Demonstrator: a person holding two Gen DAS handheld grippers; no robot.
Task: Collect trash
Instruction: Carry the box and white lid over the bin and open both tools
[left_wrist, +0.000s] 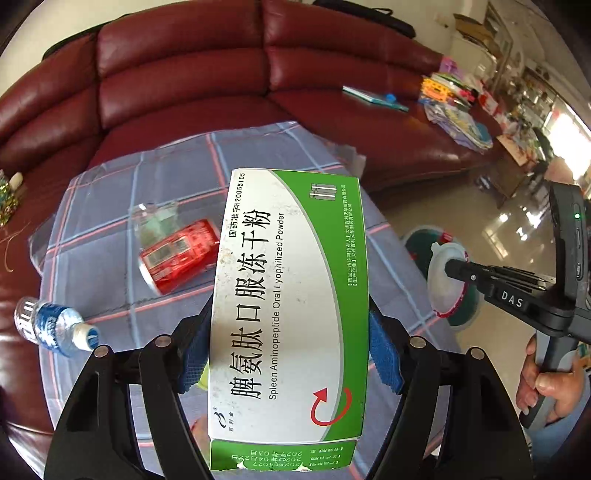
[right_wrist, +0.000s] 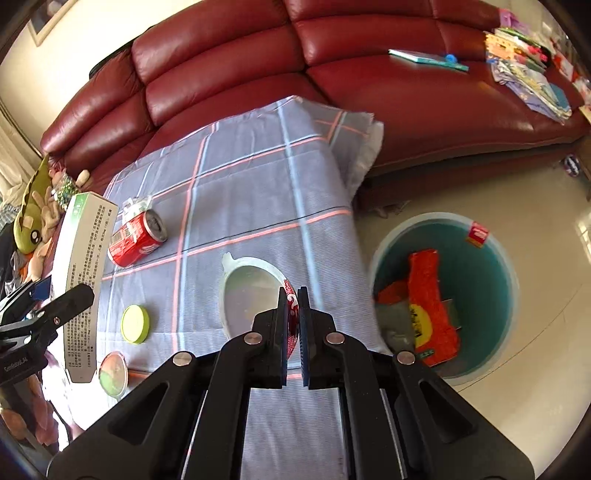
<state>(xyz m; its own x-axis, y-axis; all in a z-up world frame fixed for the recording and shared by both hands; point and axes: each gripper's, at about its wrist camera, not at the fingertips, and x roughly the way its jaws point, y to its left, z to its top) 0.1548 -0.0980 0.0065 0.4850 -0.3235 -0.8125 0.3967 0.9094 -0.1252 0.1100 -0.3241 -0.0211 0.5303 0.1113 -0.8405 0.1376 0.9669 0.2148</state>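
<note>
Both grippers carry trash above a checked-cloth surface. The left gripper clamps a green-and-white medicine box across its width. The right gripper, nearly closed, pinches the rim of a clear plastic lid. The likely next move is carrying both over the teal bin on the floor and letting go; a red can remains.
</note>
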